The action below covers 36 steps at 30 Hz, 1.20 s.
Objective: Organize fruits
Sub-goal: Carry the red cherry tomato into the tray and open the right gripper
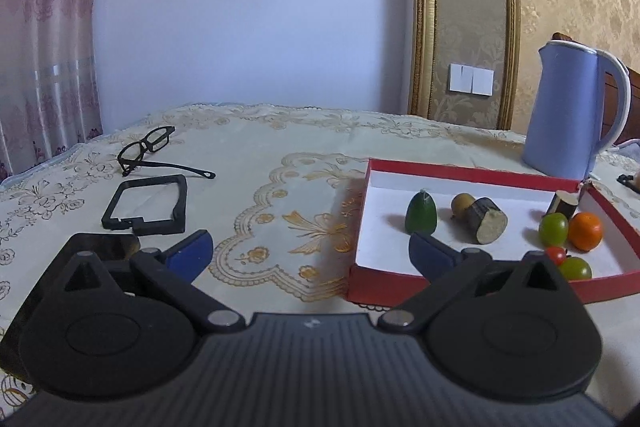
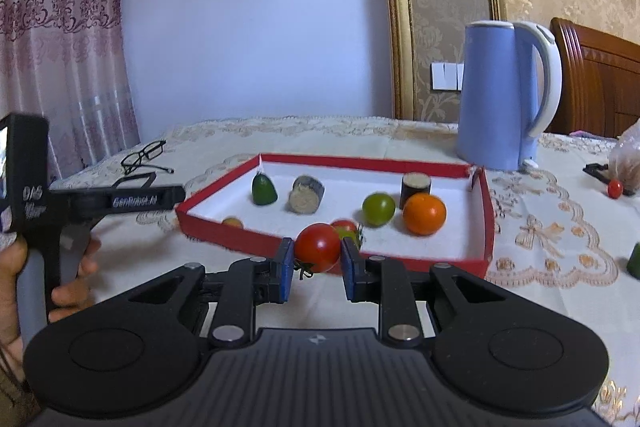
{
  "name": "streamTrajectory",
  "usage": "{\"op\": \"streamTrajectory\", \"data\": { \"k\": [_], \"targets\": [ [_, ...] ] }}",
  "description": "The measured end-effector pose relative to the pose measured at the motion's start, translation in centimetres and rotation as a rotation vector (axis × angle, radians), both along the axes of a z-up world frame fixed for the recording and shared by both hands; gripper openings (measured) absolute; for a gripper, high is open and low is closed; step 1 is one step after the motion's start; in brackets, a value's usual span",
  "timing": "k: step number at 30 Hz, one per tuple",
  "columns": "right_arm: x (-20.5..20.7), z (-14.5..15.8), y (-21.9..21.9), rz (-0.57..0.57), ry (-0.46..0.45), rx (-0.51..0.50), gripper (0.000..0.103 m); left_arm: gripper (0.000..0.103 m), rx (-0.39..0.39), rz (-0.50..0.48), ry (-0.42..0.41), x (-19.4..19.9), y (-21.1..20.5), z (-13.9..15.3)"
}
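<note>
- Nearest, the right tool (image 2: 317, 263) clamps a glossy red tomato (image 2: 317, 247), round with a green calyx, at the red box's (image 2: 489, 227) near rim; the white floor lies just ahead.
- The left tool (image 1: 310, 247) gapes empty over the surface (image 1: 280, 163), left of the box.
- Farther in: an orange (image 2: 424, 214), a green tomato (image 2: 378, 209).

Glossy red tomato (image 2: 317, 247), embroidered tablecloth (image 2: 540, 227)
</note>
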State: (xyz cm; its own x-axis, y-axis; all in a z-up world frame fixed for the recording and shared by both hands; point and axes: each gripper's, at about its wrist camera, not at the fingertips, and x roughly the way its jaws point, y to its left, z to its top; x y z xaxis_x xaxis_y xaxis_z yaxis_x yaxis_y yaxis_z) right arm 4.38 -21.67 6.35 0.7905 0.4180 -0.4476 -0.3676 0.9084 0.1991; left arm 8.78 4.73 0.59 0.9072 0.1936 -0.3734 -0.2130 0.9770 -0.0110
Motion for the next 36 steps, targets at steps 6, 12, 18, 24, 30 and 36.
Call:
{"op": "streamTrajectory", "data": {
  "k": [6, 12, 18, 24, 30, 36],
  "targets": [
    [2.1, 0.7, 0.8, -0.001, -0.017, -0.022, 0.024, 0.103, 0.007, 0.009, 0.000, 0.0, -0.1, -0.1],
    [4.4, 1.3, 1.6, -0.004, -0.028, -0.041, 0.024, 0.103, 0.002, 0.012, 0.008, 0.1, 0.1, -0.1],
    [7.1, 1.0, 1.8, -0.025, -0.015, -0.055, 0.024, 0.103, 0.012, 0.013, 0.006, 0.1, 0.0, -0.1],
    [10.8, 0.0, 1.8, -0.055, 0.049, -0.048, 0.025, 0.103, 0.020, 0.009, 0.005, 0.1, -0.2, -0.2],
    [14.0, -1.0, 2.7, -0.092, 0.095, -0.072, 0.025, 0.103, 0.025, 0.005, 0.008, 0.1, -0.2, -0.2],
    [16.0, -1.4, 2.9, -0.135, 0.133, -0.081, 0.068, 0.103, 0.023, 0.004, 0.013, 0.1, -0.2, -0.2]
  ]
}}
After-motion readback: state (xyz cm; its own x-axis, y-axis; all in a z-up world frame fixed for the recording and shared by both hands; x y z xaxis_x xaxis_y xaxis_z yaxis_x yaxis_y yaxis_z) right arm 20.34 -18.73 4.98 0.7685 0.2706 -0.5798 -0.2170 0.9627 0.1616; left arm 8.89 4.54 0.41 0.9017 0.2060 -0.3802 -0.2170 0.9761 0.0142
